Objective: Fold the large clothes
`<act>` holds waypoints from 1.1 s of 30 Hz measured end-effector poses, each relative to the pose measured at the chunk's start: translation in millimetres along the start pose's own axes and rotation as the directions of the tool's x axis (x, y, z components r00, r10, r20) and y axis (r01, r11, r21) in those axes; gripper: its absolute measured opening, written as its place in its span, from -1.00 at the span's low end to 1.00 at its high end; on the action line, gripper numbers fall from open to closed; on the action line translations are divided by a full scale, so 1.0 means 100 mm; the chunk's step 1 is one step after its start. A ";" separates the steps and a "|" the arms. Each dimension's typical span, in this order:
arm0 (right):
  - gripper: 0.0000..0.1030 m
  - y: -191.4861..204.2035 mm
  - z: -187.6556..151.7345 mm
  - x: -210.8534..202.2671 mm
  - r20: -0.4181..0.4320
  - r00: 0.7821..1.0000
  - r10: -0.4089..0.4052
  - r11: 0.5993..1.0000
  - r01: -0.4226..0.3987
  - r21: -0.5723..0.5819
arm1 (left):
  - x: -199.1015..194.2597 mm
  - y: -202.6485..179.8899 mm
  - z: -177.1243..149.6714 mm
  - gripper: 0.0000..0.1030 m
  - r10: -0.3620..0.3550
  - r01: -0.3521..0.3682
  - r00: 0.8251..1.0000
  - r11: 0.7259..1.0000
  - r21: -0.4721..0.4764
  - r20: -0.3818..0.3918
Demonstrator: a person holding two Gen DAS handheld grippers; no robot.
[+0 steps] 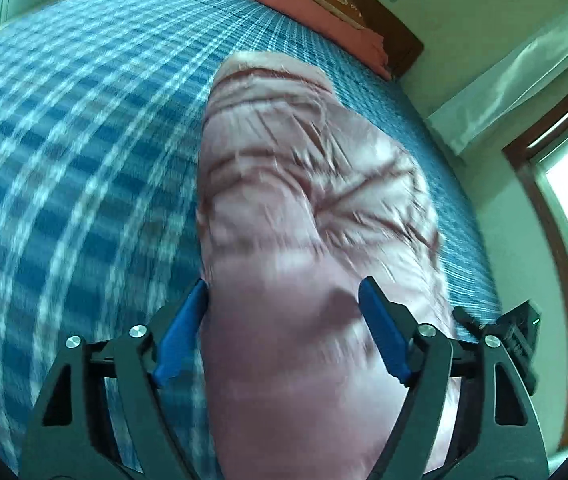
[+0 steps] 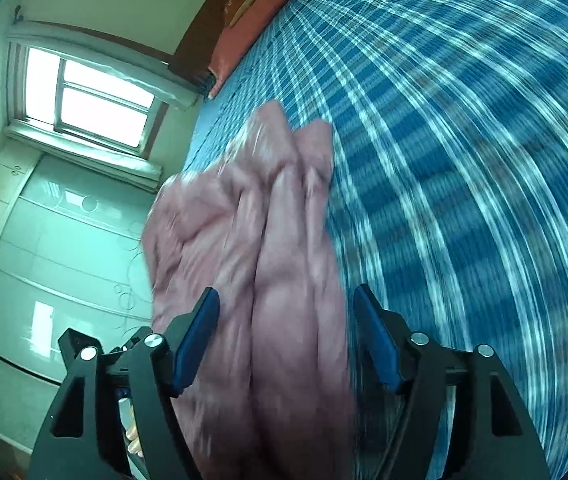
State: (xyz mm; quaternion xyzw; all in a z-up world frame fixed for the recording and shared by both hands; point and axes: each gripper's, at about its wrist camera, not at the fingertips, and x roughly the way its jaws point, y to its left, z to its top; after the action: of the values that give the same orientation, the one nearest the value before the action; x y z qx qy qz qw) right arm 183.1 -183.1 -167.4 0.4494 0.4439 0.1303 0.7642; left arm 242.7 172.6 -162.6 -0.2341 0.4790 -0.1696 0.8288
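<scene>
Fold in progress: pink quilted puffer jacket (image 1: pixel 303 220) bunched on blue plaid bed (image 1: pixel 84 160), not yet flat.
Left tool (image 1: pixel 284 332) and right tool (image 2: pixel 287 336) both released, jaws straddling fabric; final folds judged outstanding.

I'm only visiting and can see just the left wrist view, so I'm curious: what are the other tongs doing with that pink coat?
Observer: The right tongs stand open. Bunched folds of the pink coat lie between their blue pads, unsqueezed.
Operator: What's beside the bed on that side?
Observer: Past the edge of the bed stands a glossy pale wardrobe with circle patterns.
Operator: Can you see the person at all?
Observer: Only fingertips, low down behind the tongs' frame.
</scene>
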 end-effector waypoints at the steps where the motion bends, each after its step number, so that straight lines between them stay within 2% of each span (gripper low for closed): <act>1: 0.37 -0.01 -0.12 -0.06 -0.004 1.000 0.014 1.000 -0.014 0.002 | -0.03 -0.01 -0.07 0.55 -0.009 0.009 1.000 1.000 -0.010 -0.002; 8: 0.47 -0.08 -0.84 -0.24 -0.016 0.997 0.075 0.997 -0.074 0.025 | -0.19 0.10 -0.58 0.63 -0.081 0.079 0.996 0.992 -0.096 -0.022; 13: 0.50 0.03 -1.09 -0.19 -0.008 0.997 0.081 0.997 -0.081 -0.006 | -0.17 0.14 -0.77 0.64 -0.110 0.105 0.993 0.987 -0.119 -0.033; 14: 0.48 0.04 -1.13 -0.17 -0.005 0.997 0.078 0.997 -0.078 -0.006 | -0.16 0.14 -0.79 0.59 -0.112 0.107 0.993 0.987 -0.120 -0.038; 15: 0.42 0.04 -1.14 -0.17 0.002 0.997 0.073 0.997 -0.073 0.000 | -0.16 0.15 -0.82 0.43 -0.113 0.107 0.993 0.987 -0.121 -0.037; 16: 0.13 0.05 -1.14 -0.16 0.003 0.998 0.066 0.998 -0.066 0.006 | -0.16 0.15 -0.83 0.26 -0.103 0.099 0.994 0.989 -0.113 -0.029; 17: -0.16 0.03 -1.15 -0.16 -0.001 0.998 0.065 0.998 -0.065 0.017 | -0.16 0.13 -0.83 0.18 -0.096 0.093 0.995 0.990 -0.102 -0.024; 19: -0.41 -0.02 -1.17 -0.21 -0.007 0.997 0.077 0.997 -0.077 0.020 | -0.18 0.09 -0.84 -0.07 -0.088 0.086 0.996 0.993 -0.084 -0.016; 20: -0.48 -0.01 -1.16 -0.23 -0.008 0.997 0.070 0.998 -0.070 0.002 | -0.16 0.07 -0.83 -0.10 -0.076 0.075 0.997 0.994 -0.077 -0.015; 24: -0.53 0.03 -1.09 -0.27 0.009 0.999 0.034 0.999 -0.034 -0.036 | -0.10 -0.04 -0.82 -0.17 -0.038 0.038 0.999 0.998 -0.055 0.001; 28: -0.53 0.04 -1.12 -0.25 0.014 0.999 0.039 0.999 -0.038 -0.031 | -0.12 -0.06 -0.86 -0.19 -0.043 0.044 0.999 0.998 -0.055 0.007; 33: -0.53 -0.16 -1.24 -0.39 0.015 0.998 0.067 0.998 -0.066 -0.015 | -0.14 -0.04 -0.88 -0.19 -0.044 0.044 0.999 0.998 -0.046 0.005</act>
State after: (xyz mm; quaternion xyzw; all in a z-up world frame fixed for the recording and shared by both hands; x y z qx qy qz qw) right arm 59.4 -144.8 -183.5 0.4595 0.4219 0.1553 0.7660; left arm 159.1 156.9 -188.5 -0.2642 0.4761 -0.1764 0.8200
